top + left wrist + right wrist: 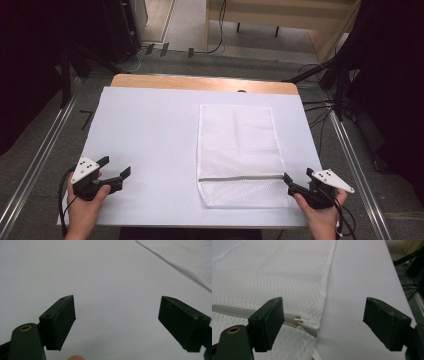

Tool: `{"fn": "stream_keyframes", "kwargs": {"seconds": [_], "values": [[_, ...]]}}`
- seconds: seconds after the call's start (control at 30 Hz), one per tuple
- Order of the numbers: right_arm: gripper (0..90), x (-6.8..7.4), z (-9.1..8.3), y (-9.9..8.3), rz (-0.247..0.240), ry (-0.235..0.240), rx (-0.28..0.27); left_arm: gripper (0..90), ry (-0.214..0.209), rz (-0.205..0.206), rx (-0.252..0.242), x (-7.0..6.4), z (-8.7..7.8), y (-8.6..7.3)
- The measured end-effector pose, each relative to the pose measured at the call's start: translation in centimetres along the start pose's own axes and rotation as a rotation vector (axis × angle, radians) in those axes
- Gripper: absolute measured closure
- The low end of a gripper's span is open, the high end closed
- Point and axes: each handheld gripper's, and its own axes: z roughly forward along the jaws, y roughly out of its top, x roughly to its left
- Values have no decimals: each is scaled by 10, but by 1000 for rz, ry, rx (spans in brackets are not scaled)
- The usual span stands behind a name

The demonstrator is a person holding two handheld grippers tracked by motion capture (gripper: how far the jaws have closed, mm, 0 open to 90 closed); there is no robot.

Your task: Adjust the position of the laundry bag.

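A white mesh bag (pixel 239 152) lies flat on the desk (pixel 150 130), right of the middle, its long sides running from the near edge toward the far edge. It is a fine net fabric with a pale zipper (pixel 240 177) crossing it near its near end; in the right gripper view the small metal zipper pull (pixel 298 321) sits at the bag's right edge, just beside the left jaw.

The right gripper (pixel 291 183) rests at the near right corner of the desk, jaws apart, close to that edge of the bag. The left gripper (pixel 115 167) sits near the near left corner, jaws also apart (nothing between them but bare surface), well apart from the bag.

The desk is covered in white sheeting, with a strip of wood (pixel 200 82) showing along the far edge. Beyond it lie a grey floor, dark stands and loose cables (pixel 320 107).
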Motion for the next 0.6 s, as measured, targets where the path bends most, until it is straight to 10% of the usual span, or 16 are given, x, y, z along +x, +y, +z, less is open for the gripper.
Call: {"fn": "stream_keyframes", "kwargs": {"seconds": [0.2,0.6], "values": [[197,6,1,3,-15,5,-21,154,-16,-20,-5,-4,-1,2],[273,6,0,5,5,11,-46,394,-213,20,73,-78,52,29]]}}
